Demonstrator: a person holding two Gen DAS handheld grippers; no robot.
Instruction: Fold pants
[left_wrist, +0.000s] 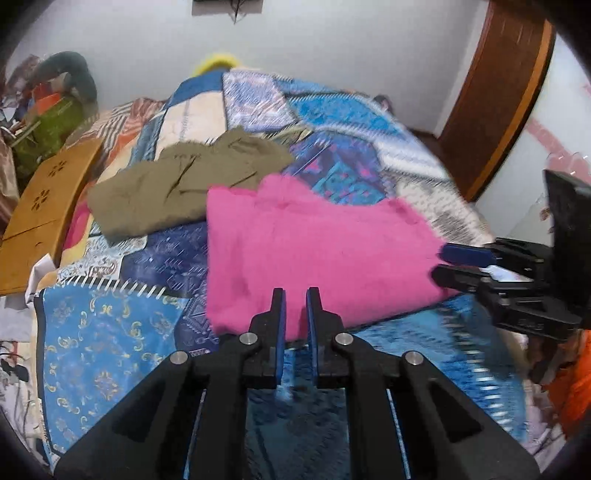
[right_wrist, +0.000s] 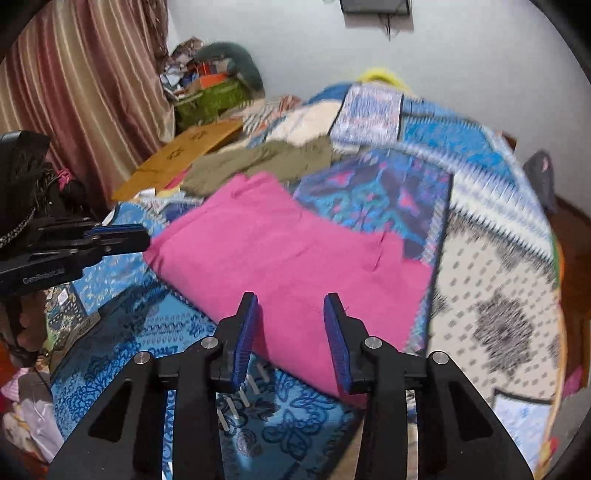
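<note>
Pink pants (left_wrist: 317, 247) lie folded into a flat rectangle on the patterned blue bedspread (left_wrist: 110, 350); they also show in the right wrist view (right_wrist: 295, 258). My left gripper (left_wrist: 295, 295) hovers at their near edge, jaws slightly apart and empty; it appears at the left in the right wrist view (right_wrist: 144, 236). My right gripper (right_wrist: 291, 301) is open and empty over the pants' near edge; it shows at the right in the left wrist view (left_wrist: 439, 264).
Olive-green pants (left_wrist: 184, 184) lie folded behind the pink ones. A wooden lap table (left_wrist: 40, 206) sits at the bed's left edge. Clutter and a green bag (right_wrist: 210, 99) stand by the curtain (right_wrist: 81, 92). A wooden door frame (left_wrist: 498, 99) is at the right.
</note>
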